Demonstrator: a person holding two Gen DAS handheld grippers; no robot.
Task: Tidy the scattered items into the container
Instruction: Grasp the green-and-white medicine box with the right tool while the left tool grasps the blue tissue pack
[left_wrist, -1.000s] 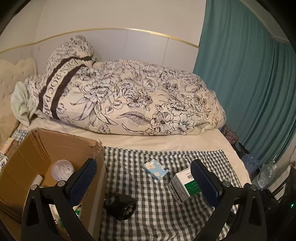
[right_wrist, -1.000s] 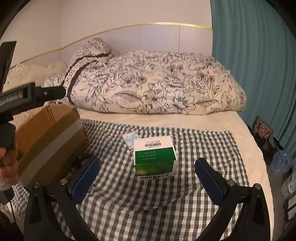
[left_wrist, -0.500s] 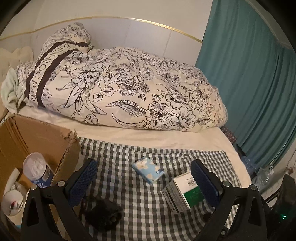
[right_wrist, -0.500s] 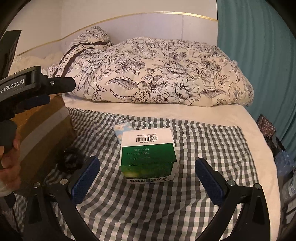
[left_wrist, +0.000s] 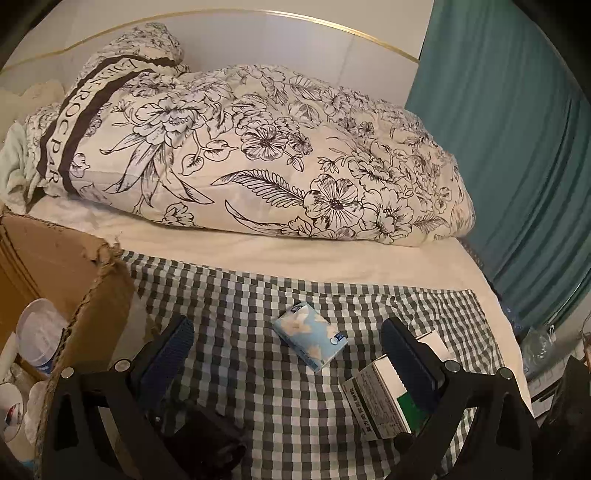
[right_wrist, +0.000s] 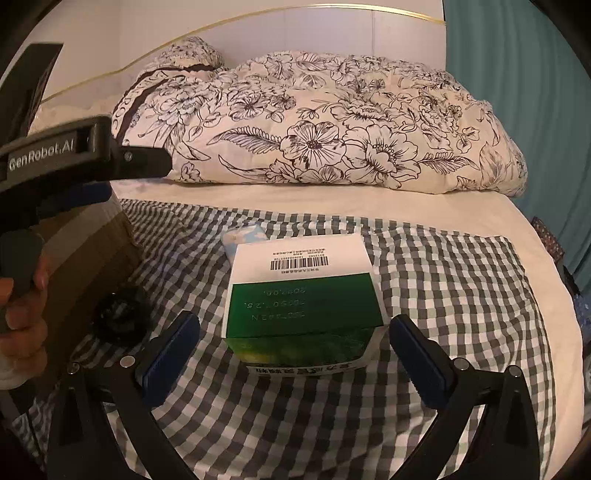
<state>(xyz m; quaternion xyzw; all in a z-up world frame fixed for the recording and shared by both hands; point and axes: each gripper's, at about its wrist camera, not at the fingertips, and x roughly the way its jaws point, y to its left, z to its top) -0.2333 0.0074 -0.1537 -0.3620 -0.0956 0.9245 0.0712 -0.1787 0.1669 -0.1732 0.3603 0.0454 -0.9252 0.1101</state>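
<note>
right tool (right_wrist: 293, 349) wide, flanking green box (right_wrist: 301, 299) | left tool (left_wrist: 286, 349) wide | dark item (right_wrist: 118, 314), unclear

Both low over checked cloth (left_wrist: 258, 369)

1. I see the green-and-white carton (right_wrist: 301, 301) lying on the checked cloth, its white end with a barcode facing up and away from me, its green panel printed with pale digits. It sits directly ahead in my right wrist view.
2. The pale blue tissue pack (left_wrist: 309, 340), printed with white flowers, lies flat and turned at an angle, just behind the carton and near it.
3. The black round item (right_wrist: 120, 316) rests on the cloth right beside the box wall; I cannot tell what it is.
4. The cardboard box (left_wrist: 55, 251) stands open at the left with a torn rim, a white-capped bottle (left_wrist: 38, 332) inside.
</note>
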